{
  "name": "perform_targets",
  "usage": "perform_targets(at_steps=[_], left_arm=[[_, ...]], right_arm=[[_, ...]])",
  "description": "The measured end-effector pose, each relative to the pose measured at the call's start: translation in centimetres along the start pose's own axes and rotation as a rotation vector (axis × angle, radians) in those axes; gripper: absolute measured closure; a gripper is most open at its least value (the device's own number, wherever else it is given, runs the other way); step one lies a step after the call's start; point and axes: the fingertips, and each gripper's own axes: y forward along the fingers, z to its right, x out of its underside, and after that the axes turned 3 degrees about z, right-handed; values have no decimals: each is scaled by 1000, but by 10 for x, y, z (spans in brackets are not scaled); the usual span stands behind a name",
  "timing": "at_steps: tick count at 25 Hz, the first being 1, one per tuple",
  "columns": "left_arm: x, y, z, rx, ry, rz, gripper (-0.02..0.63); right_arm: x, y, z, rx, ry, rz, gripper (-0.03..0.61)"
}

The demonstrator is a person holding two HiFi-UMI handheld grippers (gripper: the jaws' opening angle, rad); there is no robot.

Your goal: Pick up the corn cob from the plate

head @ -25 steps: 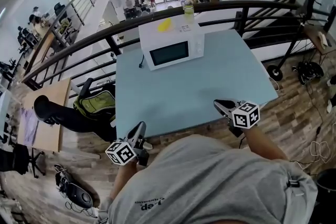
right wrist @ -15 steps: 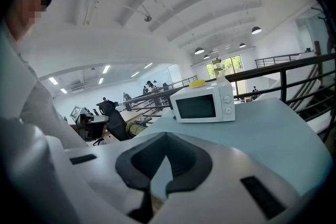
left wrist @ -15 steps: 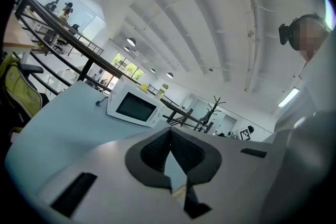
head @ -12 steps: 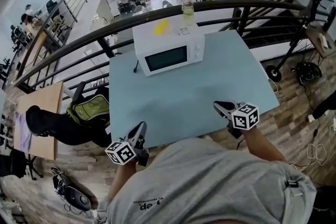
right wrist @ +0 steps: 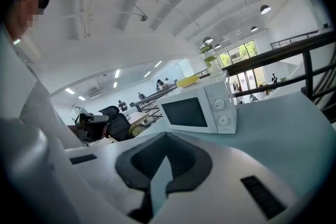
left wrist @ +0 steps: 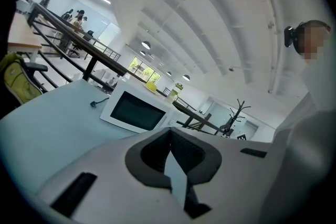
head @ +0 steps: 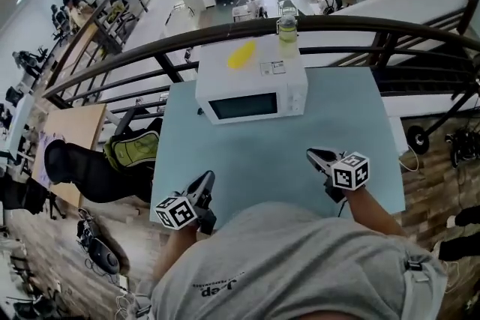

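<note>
White microwave on pale blue table, bottle atop it, dark railing behind.

Table lies bare in front; microwave stands across its far edge.

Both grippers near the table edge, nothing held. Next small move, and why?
Probably reach the left gripper forward and up toward the top of the microwave, opening its jaws. The yellow item there, likely the corn cob, lies on the top's left part, far from both grippers. The left gripper and the right gripper are shut and empty. No plate can be made out.
</note>
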Motion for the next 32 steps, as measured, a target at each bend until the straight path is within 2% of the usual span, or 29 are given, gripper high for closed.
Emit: perform_targets(at_steps=[4, 8, 11, 17, 20, 25, 32], left_arm=[[-6, 43, 21, -12, 10, -18, 600], [-7, 74, 23, -23, 23, -53, 600], [-15, 84, 15, -19, 24, -62, 600], [-42, 103, -14, 66, 33, -57, 600], [-62, 110, -39, 89, 34, -65, 600], [-116, 130, -57, 151, 116, -58, 600], [-174, 174, -58, 151, 249, -19, 600]], right_arm=[[-14, 11, 37, -48, -30, -5, 563], [-19, 24, 73, -46, -48, -9, 563], [-21, 35, 81, -39, -36, 4, 563], [-33, 63, 87, 40, -42, 19, 563], [-41, 78, 72, 93, -25, 34, 563], [-61, 98, 48, 154, -36, 28, 563], [-135, 130, 59, 152, -129, 71, 563]])
